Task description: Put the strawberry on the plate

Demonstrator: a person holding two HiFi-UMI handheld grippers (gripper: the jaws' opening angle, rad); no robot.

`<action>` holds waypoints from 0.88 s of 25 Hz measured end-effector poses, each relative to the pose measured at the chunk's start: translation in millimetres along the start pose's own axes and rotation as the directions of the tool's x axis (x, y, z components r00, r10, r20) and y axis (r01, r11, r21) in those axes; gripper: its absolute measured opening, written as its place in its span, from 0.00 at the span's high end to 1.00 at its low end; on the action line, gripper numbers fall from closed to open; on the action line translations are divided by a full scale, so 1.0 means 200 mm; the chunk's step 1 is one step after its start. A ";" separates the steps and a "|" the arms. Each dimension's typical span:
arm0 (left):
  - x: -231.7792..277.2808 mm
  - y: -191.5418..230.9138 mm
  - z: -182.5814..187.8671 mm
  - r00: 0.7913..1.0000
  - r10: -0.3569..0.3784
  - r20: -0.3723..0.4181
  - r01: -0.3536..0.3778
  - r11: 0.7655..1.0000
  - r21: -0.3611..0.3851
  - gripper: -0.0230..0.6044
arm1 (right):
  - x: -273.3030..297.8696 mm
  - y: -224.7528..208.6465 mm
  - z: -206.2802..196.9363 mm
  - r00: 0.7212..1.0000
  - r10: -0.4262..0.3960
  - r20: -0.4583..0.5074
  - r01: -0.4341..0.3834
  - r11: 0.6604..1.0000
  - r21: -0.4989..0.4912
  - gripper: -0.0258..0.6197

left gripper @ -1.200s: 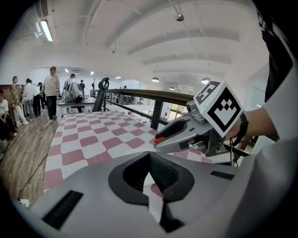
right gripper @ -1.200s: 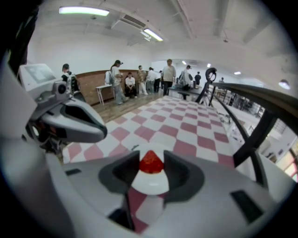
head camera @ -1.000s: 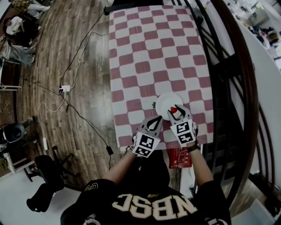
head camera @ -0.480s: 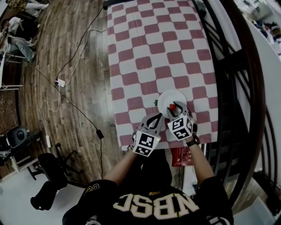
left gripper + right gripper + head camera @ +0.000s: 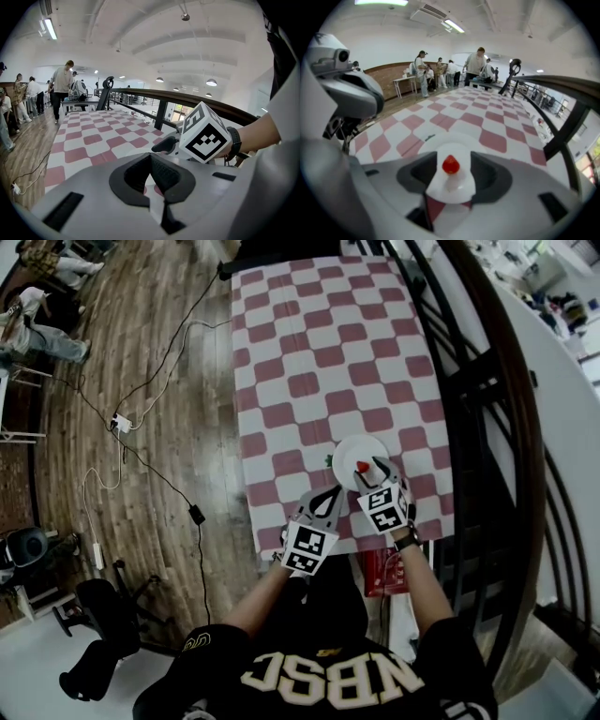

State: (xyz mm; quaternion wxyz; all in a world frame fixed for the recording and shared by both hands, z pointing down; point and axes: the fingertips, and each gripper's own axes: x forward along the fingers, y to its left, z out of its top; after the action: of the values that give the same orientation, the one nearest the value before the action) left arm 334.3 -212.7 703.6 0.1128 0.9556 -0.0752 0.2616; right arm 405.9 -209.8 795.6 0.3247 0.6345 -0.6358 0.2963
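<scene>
Right gripper view shows strawberry (image 5: 450,164) clearly, plate (image 5: 440,139) mostly hidden

Strawberry (image 5: 363,466), clamped a second ago in the right gripper (image 5: 374,474) above the plate (image 5: 349,452) at lower centre-right of the frame, now rests free on the plate as the jaws open around it.

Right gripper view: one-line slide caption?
Strawberry sits on the white plate between the right gripper's opening jaws, checkered table beyond.
</scene>
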 end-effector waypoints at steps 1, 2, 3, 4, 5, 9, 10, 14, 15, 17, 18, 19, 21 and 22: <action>-0.03 -0.01 0.02 1.000 -0.001 0.008 0.001 1.000 -0.002 0.95 | -0.04 0.01 0.01 1.000 -0.007 0.006 0.007 1.000 0.009 0.63; -0.05 -0.02 0.04 1.000 -0.002 0.017 0.002 1.000 -0.003 0.95 | -0.08 0.02 0.02 1.000 -0.015 0.015 0.015 1.000 0.021 0.63; -0.08 -0.03 0.06 1.000 -0.003 0.029 0.003 1.000 -0.003 0.95 | -0.12 0.03 0.04 0.999 -0.028 0.027 0.027 0.999 0.038 0.63; -0.11 -0.03 0.09 0.999 -0.004 0.044 0.004 1.000 -0.002 0.95 | -0.17 0.03 0.07 0.998 -0.050 0.046 0.047 0.997 0.058 0.63; -0.13 -0.04 0.11 0.998 -0.006 0.060 0.006 1.000 -0.004 0.95 | -0.23 0.02 0.10 0.994 -0.081 0.070 0.075 0.994 0.081 0.63; -0.27 -0.07 0.22 0.990 -0.018 0.139 0.023 0.999 -0.036 0.95 | -0.47 0.06 0.22 0.962 -0.205 0.180 0.171 0.967 0.188 0.63; -0.31 -0.07 0.25 0.987 -0.017 0.162 0.025 0.999 -0.044 0.95 | -0.53 0.08 0.25 0.953 -0.224 0.205 0.180 0.961 0.212 0.63; -0.46 -0.11 0.35 0.977 -0.010 0.214 0.020 0.999 -0.044 0.95 | -0.75 0.18 0.33 0.920 -0.274 0.280 0.193 0.939 0.286 0.64; -0.50 -0.13 0.37 0.975 -0.013 0.221 0.020 0.999 -0.031 0.95 | -0.81 0.21 0.34 0.913 -0.287 0.292 0.198 0.933 0.299 0.64; -0.60 -0.18 0.41 0.970 -0.024 0.241 0.026 1.000 -0.006 0.95 | -0.92 0.28 0.36 0.900 -0.307 0.308 0.205 0.924 0.322 0.65; -0.65 -0.21 0.43 0.967 -0.029 0.255 0.029 1.000 0.003 0.95 | -0.98 0.32 0.36 0.893 -0.319 0.317 0.211 0.920 0.330 0.68; -0.71 -0.23 0.45 0.962 -0.032 0.270 0.030 0.999 0.009 0.95 | -1.04 0.36 0.38 0.885 -0.331 0.329 0.219 0.917 0.335 0.73; -0.82 -0.27 0.48 0.952 -0.037 0.302 0.032 0.999 0.022 0.95 | -1.15 0.44 0.41 0.861 -0.356 0.363 0.231 0.910 0.344 0.78; -0.87 -0.28 0.49 0.948 -0.040 0.316 0.033 0.999 0.028 0.95 | -1.21 0.48 0.43 0.848 -0.367 0.382 0.234 0.906 0.353 0.80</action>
State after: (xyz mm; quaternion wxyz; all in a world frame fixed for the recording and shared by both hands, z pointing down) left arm 245.2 -169.0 521.4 0.0936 0.9876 -0.0717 0.1038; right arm 302.2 -126.5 555.7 0.1179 0.8182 -0.5329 0.1811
